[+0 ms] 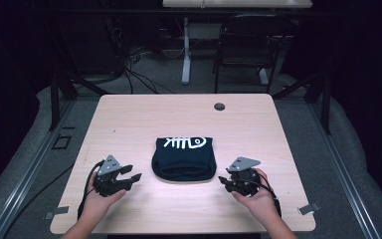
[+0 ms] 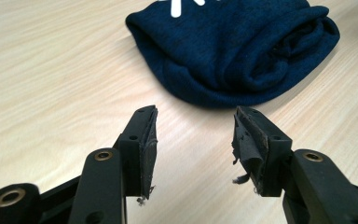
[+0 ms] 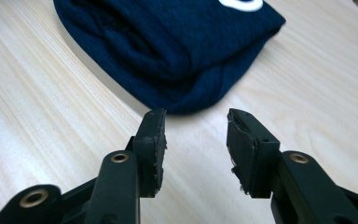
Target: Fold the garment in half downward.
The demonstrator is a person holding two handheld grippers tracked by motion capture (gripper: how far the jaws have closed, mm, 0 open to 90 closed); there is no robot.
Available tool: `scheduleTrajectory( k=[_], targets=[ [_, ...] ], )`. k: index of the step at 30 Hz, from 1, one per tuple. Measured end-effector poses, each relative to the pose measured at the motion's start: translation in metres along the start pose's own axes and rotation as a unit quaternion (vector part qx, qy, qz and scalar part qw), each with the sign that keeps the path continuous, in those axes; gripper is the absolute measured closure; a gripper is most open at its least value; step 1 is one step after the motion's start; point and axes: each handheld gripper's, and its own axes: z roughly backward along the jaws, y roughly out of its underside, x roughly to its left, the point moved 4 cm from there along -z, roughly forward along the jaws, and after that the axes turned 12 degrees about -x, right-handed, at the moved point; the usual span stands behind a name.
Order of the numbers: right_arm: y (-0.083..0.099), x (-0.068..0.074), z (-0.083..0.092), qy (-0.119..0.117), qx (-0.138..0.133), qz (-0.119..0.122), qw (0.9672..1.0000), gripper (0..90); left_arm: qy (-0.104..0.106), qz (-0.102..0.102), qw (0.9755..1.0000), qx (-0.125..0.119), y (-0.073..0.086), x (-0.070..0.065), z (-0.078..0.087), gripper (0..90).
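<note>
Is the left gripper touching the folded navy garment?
Apart. In the left gripper view, bare table separates the open left gripper from the folded navy garment.

1. The folded garment [image 1: 184,159] is dark navy, almost black from above; in the left gripper view [image 2: 235,44] its knit reads as deep blue with a faint heathered fleck.
2. A white printed design runs across its far part, made of strokes and a rounded loop.
3. The table [image 1: 129,119] is pale beige wood with fine lengthwise grain streaks.
4. A small dark round cap [image 1: 219,106] sits in its far edge.
5. The left gripper [image 1: 134,177] is black with a grey 3-cornered plate; brass-coloured rivets show on its arms.
6. The right gripper [image 1: 223,180] is coloured the same.
7. The floor [image 1: 328,149] is grey.
</note>
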Motion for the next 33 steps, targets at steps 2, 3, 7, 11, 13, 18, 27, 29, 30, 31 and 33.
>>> scheduleTrajectory(
  k=[2, 3, 7, 11, 13, 18, 27, 29, 30, 31, 33],
  targets=[
    [0.006, 0.0, 0.003, 0.001, -0.003, -0.012, 0.9999, 55.8, -0.003, 0.01, 0.9999, -0.004, 0.003, 0.002, 0.005, 49.4],
    [0.009, 0.0, 0.005, 0.0, -0.003, -0.013, 0.9999, 55.5, -0.004, 0.014, 0.9999, -0.003, 0.005, 0.003, 0.007, 49.1],
    [0.017, 0.001, 0.011, 0.003, -0.002, -0.025, 0.9997, 54.5, -0.014, 0.032, 0.9994, -0.003, 0.014, 0.009, 0.017, 48.7],
    [0.023, 0.002, 0.017, 0.009, -0.001, -0.024, 0.9997, 53.5, -0.025, 0.032, 0.9992, -0.001, 0.02, 0.014, 0.023, 48.4],
    [0.024, 0.003, 0.018, 0.009, -0.003, -0.027, 0.9996, 53.1, -0.027, 0.033, 0.9991, 0.0, 0.022, 0.015, 0.023, 48.4],
    [0.032, 0.003, 0.016, 0.012, -0.009, -0.036, 0.9992, 52.4, -0.032, 0.036, 0.9988, 0.004, 0.027, 0.023, 0.024, 48.3],
    [0.041, 0.001, 0.006, 0.014, -0.006, -0.041, 0.999, 52.1, -0.031, 0.064, 0.9974, 0.01, 0.036, 0.025, 0.018, 48.4],
    [0.042, 0.001, 0.005, 0.014, -0.006, -0.041, 0.999, 52.1, -0.028, 0.059, 0.9978, 0.013, 0.037, 0.023, 0.016, 48.4],
    [0.044, 0.0, 0.005, 0.012, -0.001, -0.039, 0.9992, 52.4, -0.027, 0.046, 0.9984, 0.02, 0.036, 0.021, 0.015, 48.4],
    [0.044, 0.0, 0.005, 0.012, -0.001, -0.039, 0.9992, 52.4, -0.027, 0.046, 0.9984, 0.02, 0.036, 0.021, 0.015, 48.4],
    [0.044, 0.0, 0.005, 0.011, -0.003, -0.039, 0.9992, 52.0, -0.025, 0.043, 0.9986, 0.016, 0.035, 0.02, 0.014, 48.3]
  ],
)
